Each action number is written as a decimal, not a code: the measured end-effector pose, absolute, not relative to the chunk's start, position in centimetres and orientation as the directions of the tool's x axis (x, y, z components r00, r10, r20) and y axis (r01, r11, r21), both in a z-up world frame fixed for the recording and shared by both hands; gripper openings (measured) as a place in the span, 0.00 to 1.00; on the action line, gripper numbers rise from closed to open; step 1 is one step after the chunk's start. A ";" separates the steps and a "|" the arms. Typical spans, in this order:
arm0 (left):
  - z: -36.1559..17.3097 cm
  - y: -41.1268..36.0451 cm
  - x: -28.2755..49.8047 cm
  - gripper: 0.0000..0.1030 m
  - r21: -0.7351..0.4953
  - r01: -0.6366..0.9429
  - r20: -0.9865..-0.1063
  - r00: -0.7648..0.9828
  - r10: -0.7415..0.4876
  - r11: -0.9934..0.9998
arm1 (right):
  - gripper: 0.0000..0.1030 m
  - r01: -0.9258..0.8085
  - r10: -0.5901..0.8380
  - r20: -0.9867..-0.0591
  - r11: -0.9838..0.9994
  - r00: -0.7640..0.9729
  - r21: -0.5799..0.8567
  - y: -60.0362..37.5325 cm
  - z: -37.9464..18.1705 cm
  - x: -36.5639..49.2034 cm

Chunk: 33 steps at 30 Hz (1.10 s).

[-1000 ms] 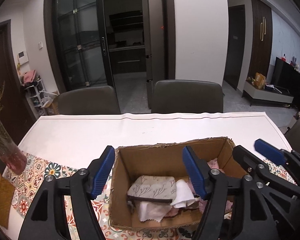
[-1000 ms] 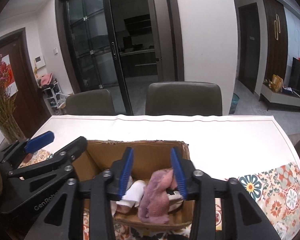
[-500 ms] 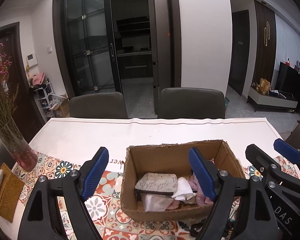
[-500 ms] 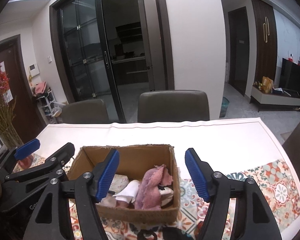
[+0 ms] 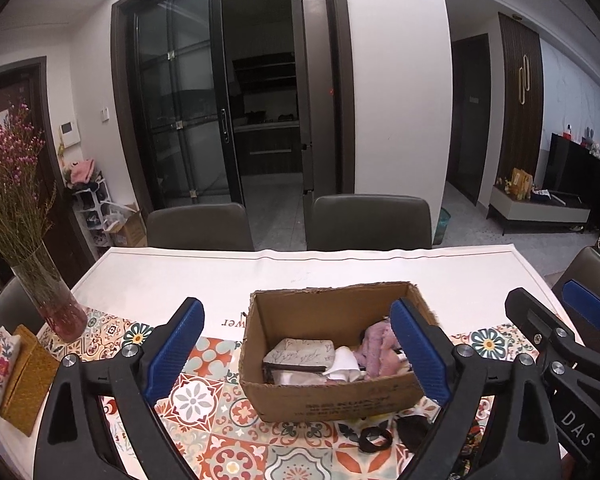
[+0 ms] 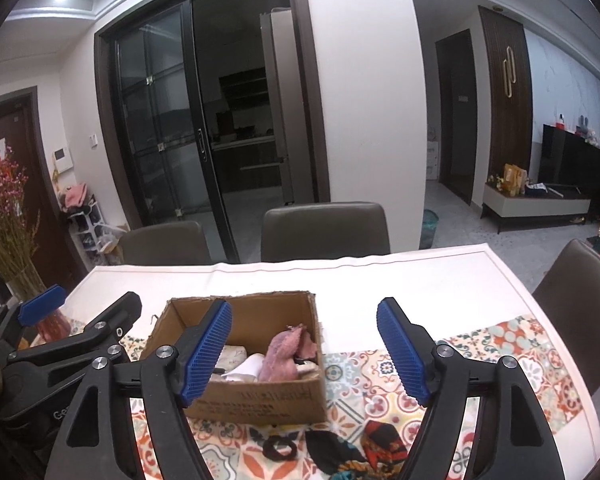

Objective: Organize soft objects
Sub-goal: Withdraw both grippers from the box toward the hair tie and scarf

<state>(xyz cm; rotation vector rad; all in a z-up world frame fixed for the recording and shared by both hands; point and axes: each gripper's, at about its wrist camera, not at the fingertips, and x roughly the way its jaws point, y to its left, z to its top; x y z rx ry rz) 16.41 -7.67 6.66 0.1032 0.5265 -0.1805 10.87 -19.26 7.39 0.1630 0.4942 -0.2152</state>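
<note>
Both of your black grippers with ribbed blue pads stand wide apart and empty: the left gripper (image 5: pixel 298 356) and the right gripper (image 6: pixel 304 354) have just been opening, and nothing is clamped in either. Through both wrist cameras, an open brown cardboard box (image 5: pixel 332 398) sits in front of you on a patterned floral tile-print table runner (image 5: pixel 204 408). Inside the box lie a flat grey pouch with a twig print (image 5: pixel 300 354), a crumpled white cloth (image 5: pixel 342 364) and a fuzzy pink cloth (image 6: pixel 282 354) that leans up against the right-hand wall. Loose items are left on the runner just in front of the box: a black hair tie (image 6: pixel 278 448), a dark bundle of fabric (image 6: pixel 328 450) and an orange and red patterned cloth (image 6: pixel 382 444). The next pickup looks like one of these. Bring the right gripper low over a single piece, close on the thickest fold so it does not slip, and lift clear of the box's near wall before you release. Keep the left gripper aside.
</note>
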 end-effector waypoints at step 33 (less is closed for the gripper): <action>3.9 -11.2 8.6 1.00 0.078 0.279 -0.520 0.831 -0.200 0.957 | 0.78 0.355 -0.245 -0.495 0.925 0.834 0.140 -22.9 4.8 1.6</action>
